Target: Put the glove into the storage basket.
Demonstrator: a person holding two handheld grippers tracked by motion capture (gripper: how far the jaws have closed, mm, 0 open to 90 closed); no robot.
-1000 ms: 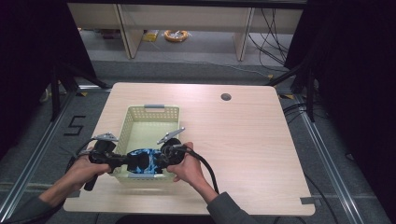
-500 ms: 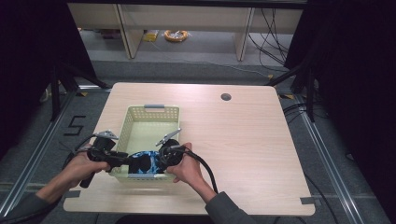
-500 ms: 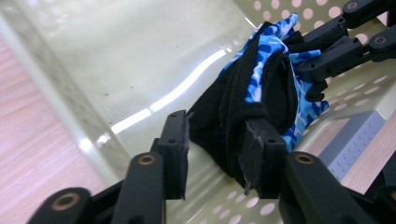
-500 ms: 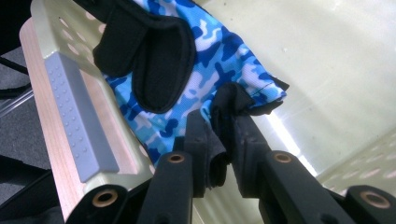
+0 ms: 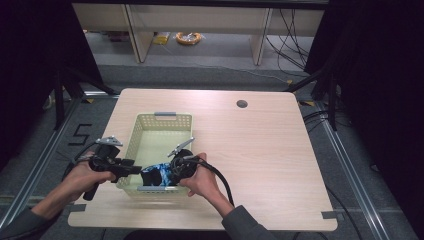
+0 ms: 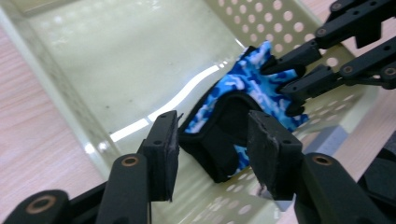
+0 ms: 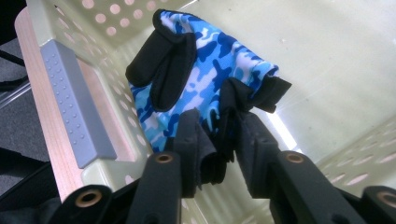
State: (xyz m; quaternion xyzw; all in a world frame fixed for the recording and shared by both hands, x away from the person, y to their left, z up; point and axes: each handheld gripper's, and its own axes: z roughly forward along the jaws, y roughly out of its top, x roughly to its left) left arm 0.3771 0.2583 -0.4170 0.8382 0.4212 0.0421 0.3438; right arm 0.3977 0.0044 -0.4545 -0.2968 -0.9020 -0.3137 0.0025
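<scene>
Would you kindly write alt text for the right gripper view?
The right hand-held gripper pinches the black edge of a blue camouflage glove between its jaws, which have just been opening. The glove hangs inside a pale perforated basket with a grey handle.

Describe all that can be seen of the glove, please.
The glove is fingerless, of stretchy-looking fabric in blue, white and black camouflage, with black edging and a black tab. It hangs crumpled inside the basket, near its front wall. The right claw pinches its black edge. The left claw has just been opening; the glove's other end lies between its pads, not pressed.
</scene>
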